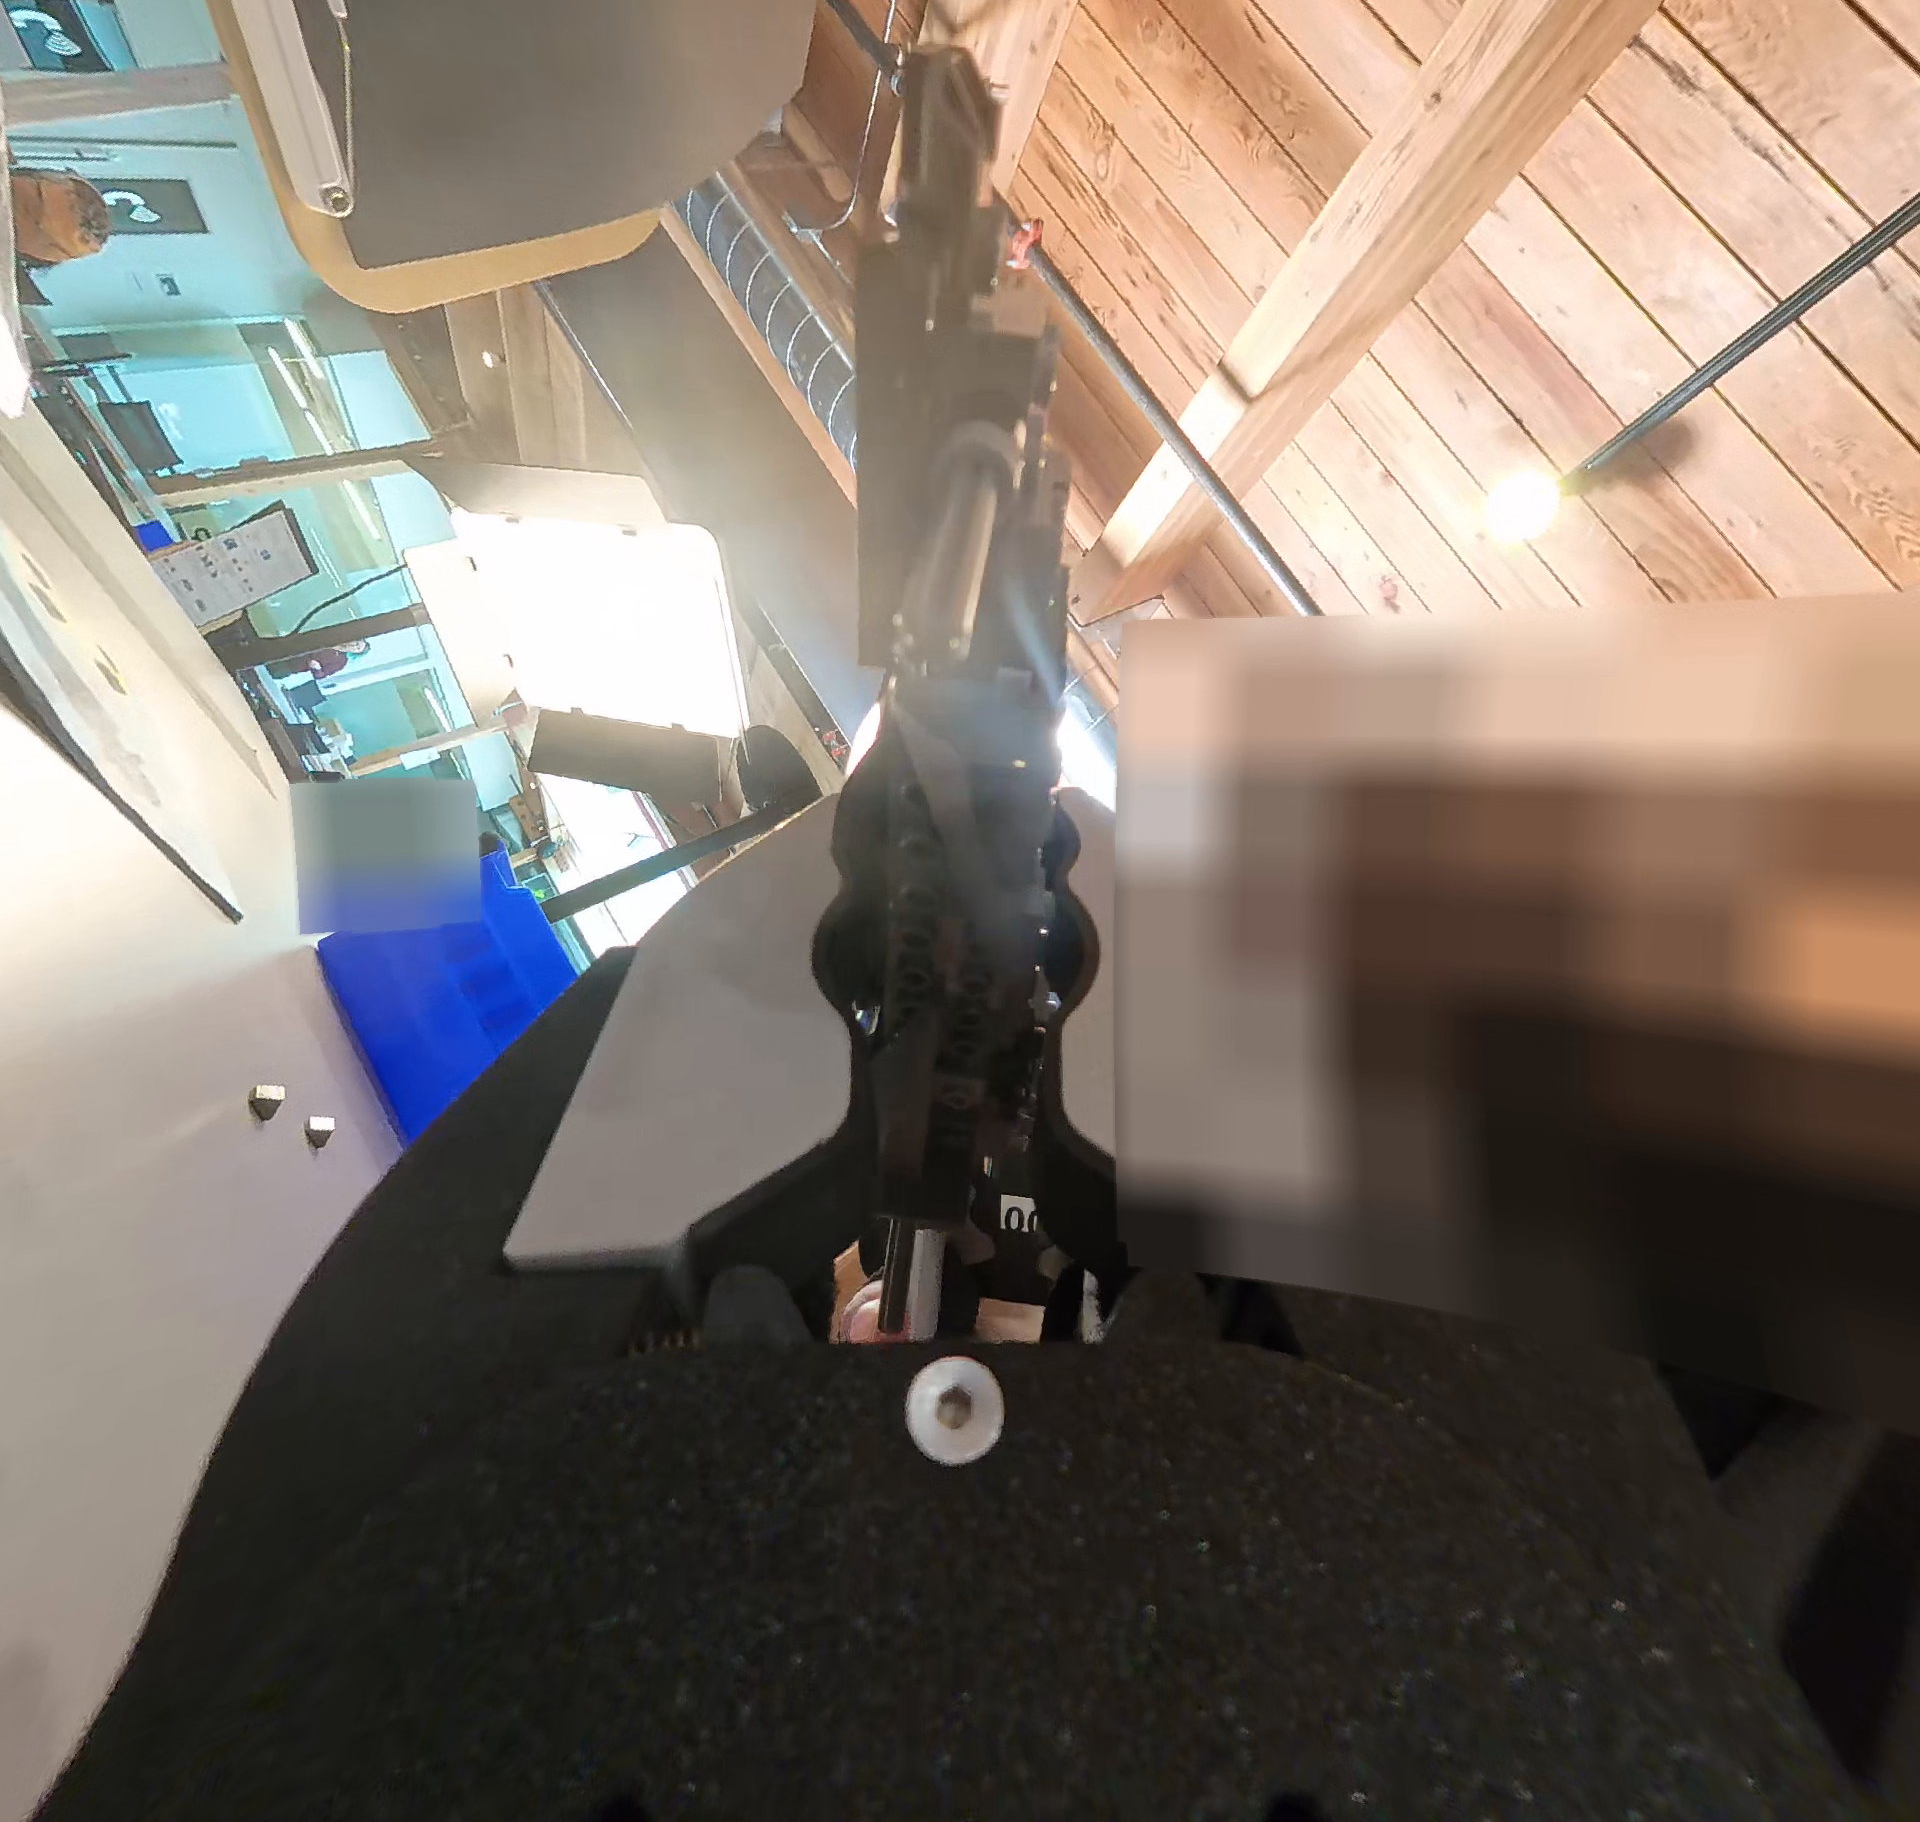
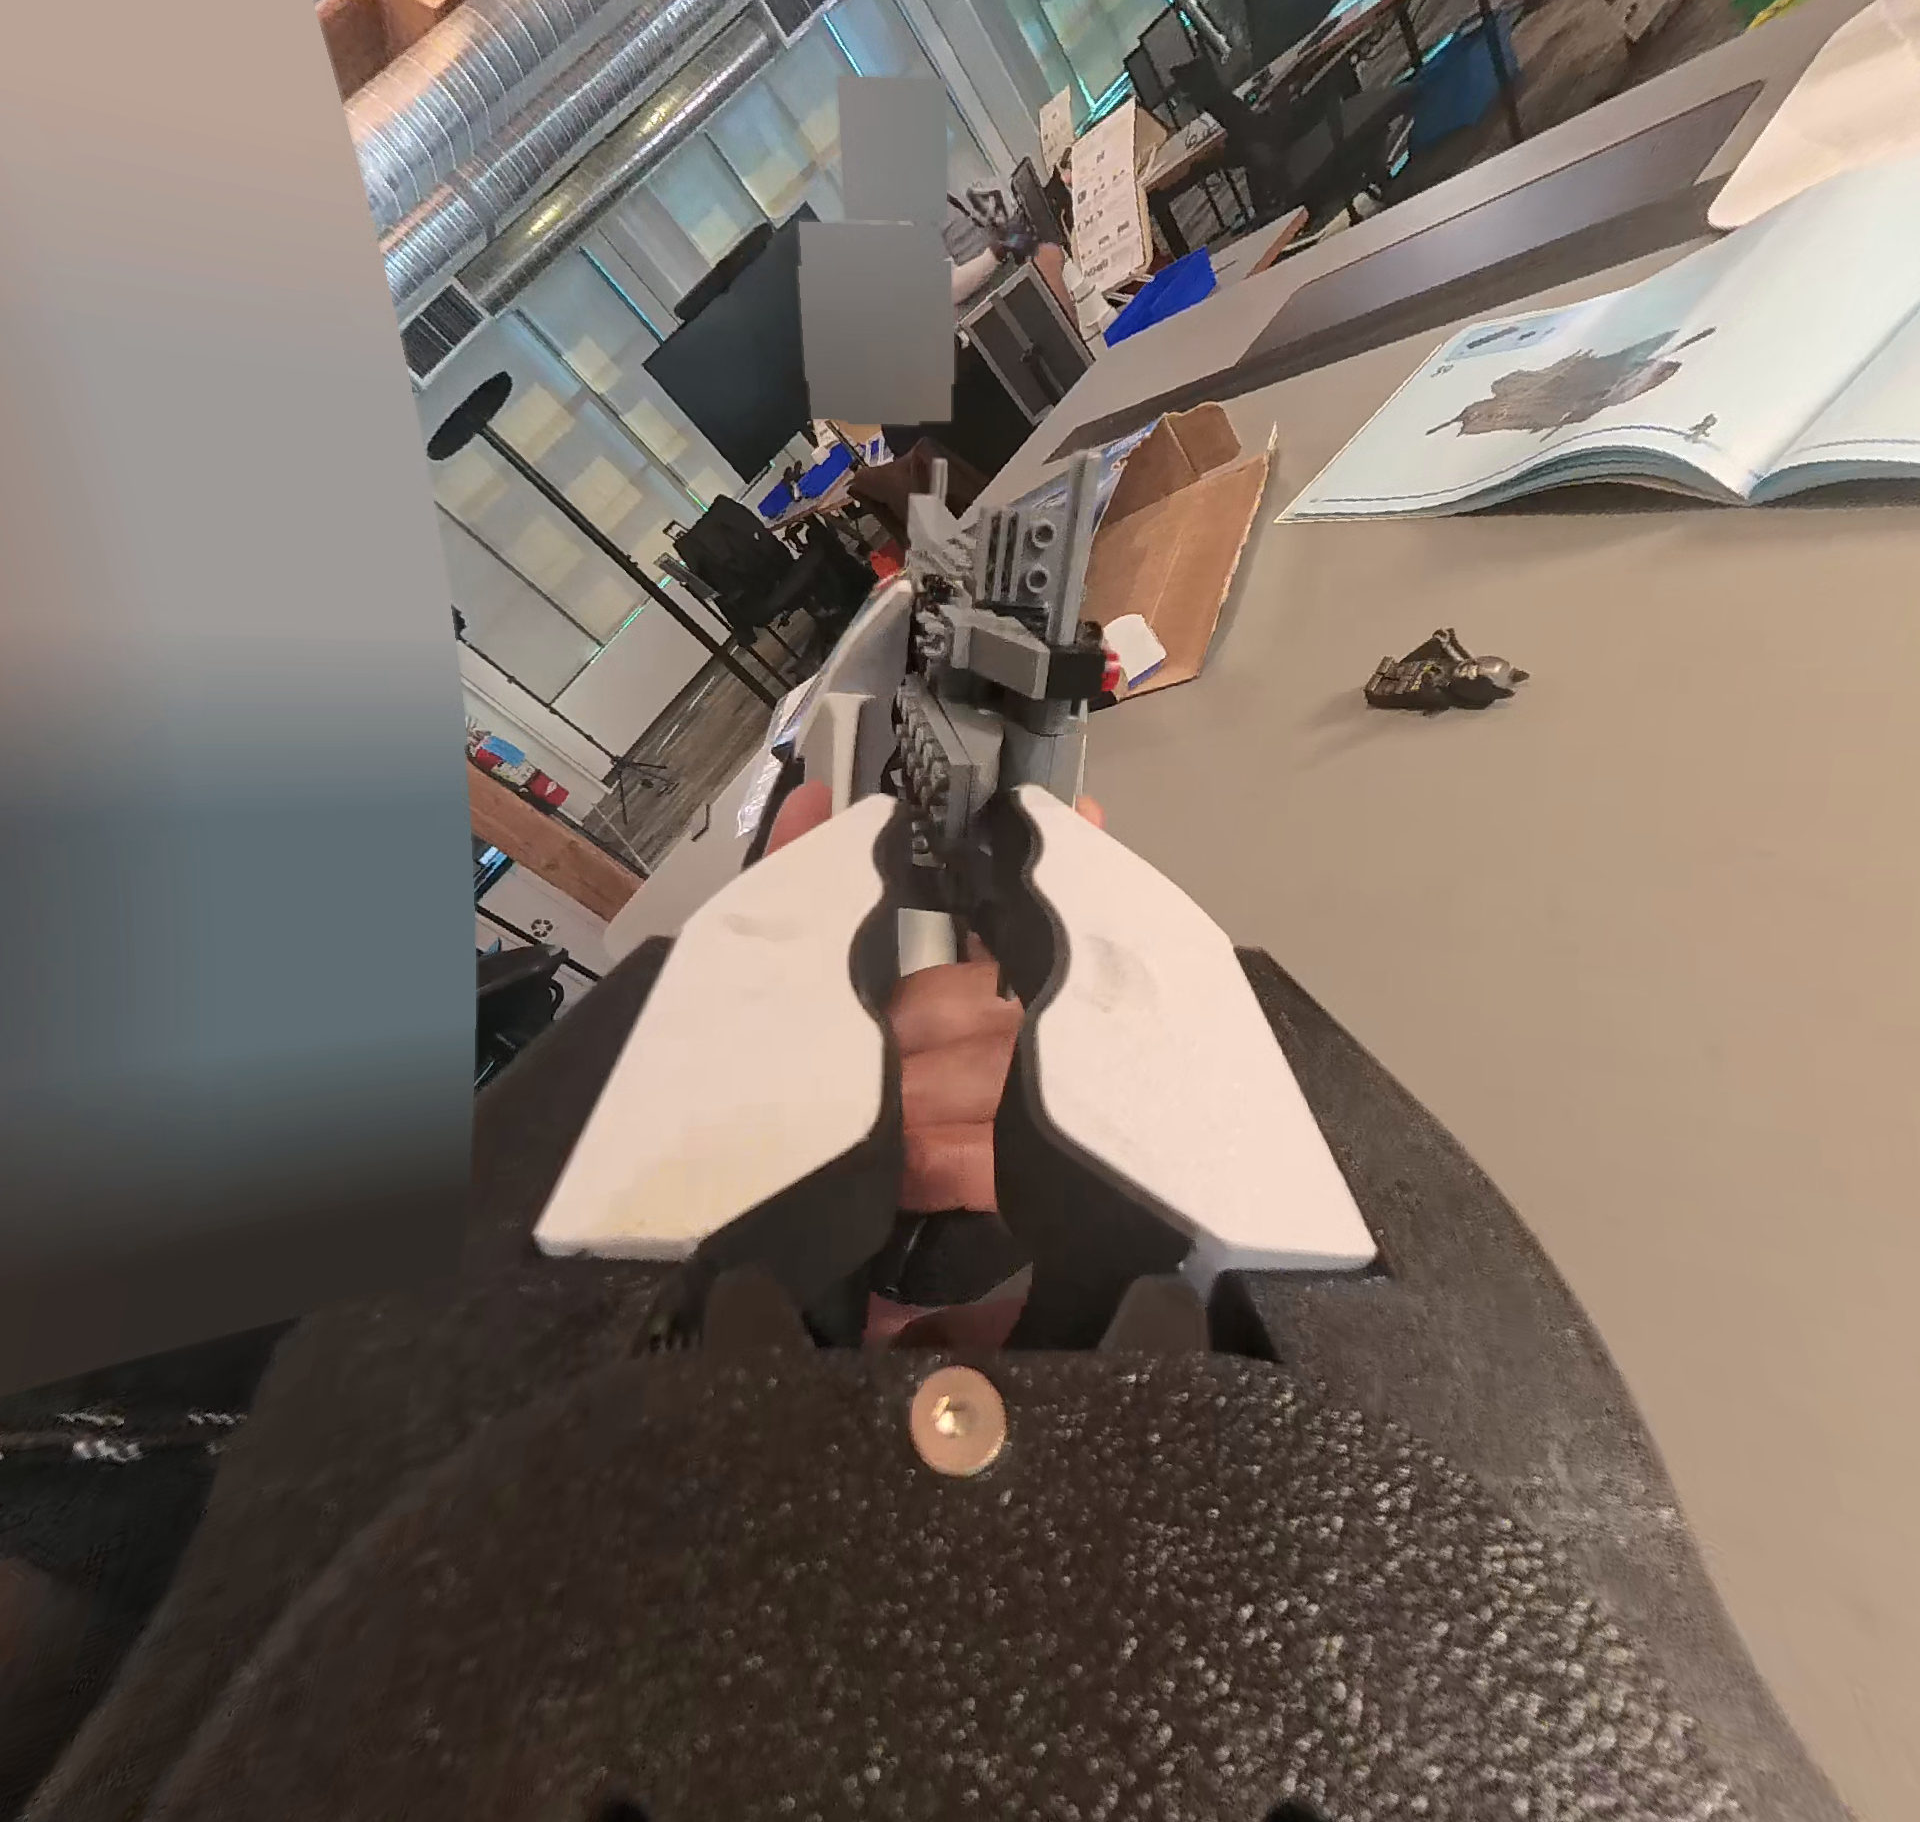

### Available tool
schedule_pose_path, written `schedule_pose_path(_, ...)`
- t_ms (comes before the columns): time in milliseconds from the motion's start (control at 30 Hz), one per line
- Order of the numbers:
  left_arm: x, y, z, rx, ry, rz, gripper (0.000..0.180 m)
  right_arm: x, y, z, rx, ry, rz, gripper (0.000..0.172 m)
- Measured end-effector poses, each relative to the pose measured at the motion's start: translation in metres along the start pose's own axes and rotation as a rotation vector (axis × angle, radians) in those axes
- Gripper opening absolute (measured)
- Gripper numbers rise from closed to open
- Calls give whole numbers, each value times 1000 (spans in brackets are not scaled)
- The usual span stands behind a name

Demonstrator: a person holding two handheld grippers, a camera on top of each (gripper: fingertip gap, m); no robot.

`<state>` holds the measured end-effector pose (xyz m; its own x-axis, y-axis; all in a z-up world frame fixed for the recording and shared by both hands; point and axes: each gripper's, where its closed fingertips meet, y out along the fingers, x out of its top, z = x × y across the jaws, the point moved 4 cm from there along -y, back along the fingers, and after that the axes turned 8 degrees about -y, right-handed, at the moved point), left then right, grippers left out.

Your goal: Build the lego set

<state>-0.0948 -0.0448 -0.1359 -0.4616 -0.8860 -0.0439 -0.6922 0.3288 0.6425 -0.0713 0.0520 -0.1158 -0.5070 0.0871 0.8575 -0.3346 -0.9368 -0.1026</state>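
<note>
While both grippers clamp one grey brick model (image 2: 997,650), left gripper (image 1: 961,899) tilted toward wooden ceiling (image 1: 1455,214), right gripper (image 2: 961,837) above grey table (image 2: 1558,941), open booklet (image 2: 1662,401), cardboard box (image 2: 1184,536), small dark figure (image 2: 1444,681) nearby.

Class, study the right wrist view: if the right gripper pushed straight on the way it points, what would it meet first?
Probably the other gripper's white finger, which seems to hold the same grey toy-brick model that the right gripper clamps; behind lies the brown cardboard box. Depth is unclear.

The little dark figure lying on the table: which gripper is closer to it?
Right, probably. The little dark figure lies off to the right gripper's right; the left gripper sits beyond the grey brick model, on its left side.
</note>
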Motion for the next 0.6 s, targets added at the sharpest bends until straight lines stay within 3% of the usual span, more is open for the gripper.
schedule_pose_path(600, 0, -1, 2, -9, -6, 20, 32, -3, 0, -1, -3, -41, 17, 11)
